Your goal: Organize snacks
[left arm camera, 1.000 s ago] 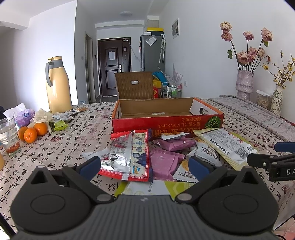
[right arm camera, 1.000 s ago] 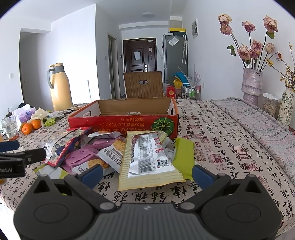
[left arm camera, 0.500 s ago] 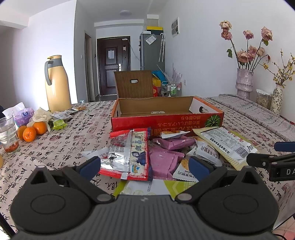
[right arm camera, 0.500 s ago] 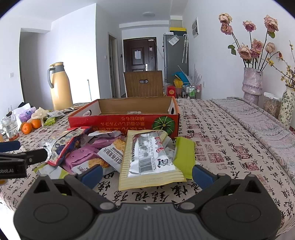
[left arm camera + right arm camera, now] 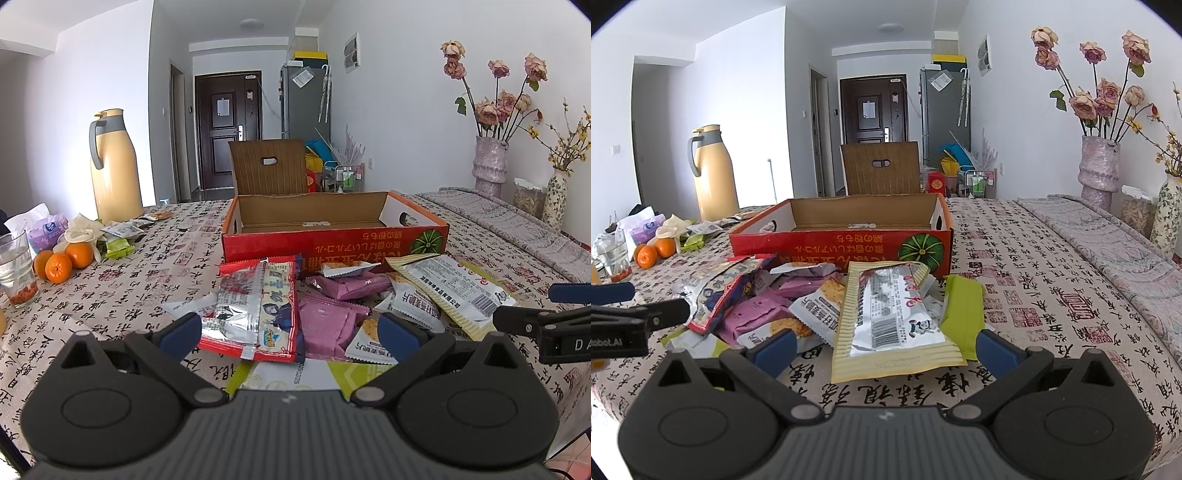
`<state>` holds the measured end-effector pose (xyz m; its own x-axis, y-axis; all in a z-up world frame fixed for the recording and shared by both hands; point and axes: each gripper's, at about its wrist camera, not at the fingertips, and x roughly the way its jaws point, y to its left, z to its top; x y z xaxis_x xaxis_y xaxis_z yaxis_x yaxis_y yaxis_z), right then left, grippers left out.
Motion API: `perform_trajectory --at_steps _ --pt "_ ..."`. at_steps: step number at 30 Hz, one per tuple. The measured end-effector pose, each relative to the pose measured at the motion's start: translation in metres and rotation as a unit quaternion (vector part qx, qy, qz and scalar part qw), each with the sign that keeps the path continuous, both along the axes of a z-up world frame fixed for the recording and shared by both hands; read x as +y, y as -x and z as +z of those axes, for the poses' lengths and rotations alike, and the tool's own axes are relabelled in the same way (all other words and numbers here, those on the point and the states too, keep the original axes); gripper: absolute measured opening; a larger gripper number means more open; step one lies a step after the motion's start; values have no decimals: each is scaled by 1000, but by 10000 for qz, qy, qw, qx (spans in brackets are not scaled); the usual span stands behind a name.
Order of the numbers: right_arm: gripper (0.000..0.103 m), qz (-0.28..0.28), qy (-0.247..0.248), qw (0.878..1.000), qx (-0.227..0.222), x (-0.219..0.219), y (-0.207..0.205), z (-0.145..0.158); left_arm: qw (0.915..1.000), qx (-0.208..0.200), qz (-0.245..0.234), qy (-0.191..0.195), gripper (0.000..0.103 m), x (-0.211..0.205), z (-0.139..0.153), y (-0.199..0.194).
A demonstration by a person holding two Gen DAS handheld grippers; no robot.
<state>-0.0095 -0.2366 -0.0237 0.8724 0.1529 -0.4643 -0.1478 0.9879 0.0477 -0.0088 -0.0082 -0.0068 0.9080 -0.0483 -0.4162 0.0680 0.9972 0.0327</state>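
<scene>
Right wrist view: your right gripper (image 5: 884,349) gapes wide, holding nothing (left gripper (image 5: 290,332) likewise); next, close on the striped packet (image 5: 892,317), then box (image 5: 846,236) it.

Left gripper (image 5: 290,334) nudged fwd, snacks (image 5: 332,295) closer

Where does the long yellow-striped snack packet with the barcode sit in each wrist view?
Left wrist: yellow-striped snack packet lies right of centre, atop the pile.
Right wrist: same packet lies centre, just ahead of the open fingers.
Shared landmark: red cardboard box behind it.
</scene>
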Motion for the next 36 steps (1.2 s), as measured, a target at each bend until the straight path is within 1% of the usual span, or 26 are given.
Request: perform_trajectory --at_steps 13,21,24,26,28,30,35,36 --pt "103 69 -69 9999 64 2 -13 1 9999 134 11 -17 103 1 2 -8" --pt "103 103 -61 9999 72 6 -29 2 9998 184 49 -57 103 3 2 -17" --pt "101 120 0 9999 57 7 -37 2 9997 212 68 -58 103 4 2 -21" --pt "97 144 53 9999 74 8 -44 2 9997 232 75 -66 103 3 1 -24" --pt "89 186 112 9997 129 8 -55 2 9996 252 89 -77 103 4 2 -27" --pt "85 217 151 9995 198 8 -65 1 9995 269 105 -82 103 4 2 -31" --pt "77 369 229 9976 535 10 -96 -5 9993 326 145 -97 103 6 3 -40" --pt "73 383 255 9971 612 11 -100 -8 9993 337 154 -100 103 7 3 -42"
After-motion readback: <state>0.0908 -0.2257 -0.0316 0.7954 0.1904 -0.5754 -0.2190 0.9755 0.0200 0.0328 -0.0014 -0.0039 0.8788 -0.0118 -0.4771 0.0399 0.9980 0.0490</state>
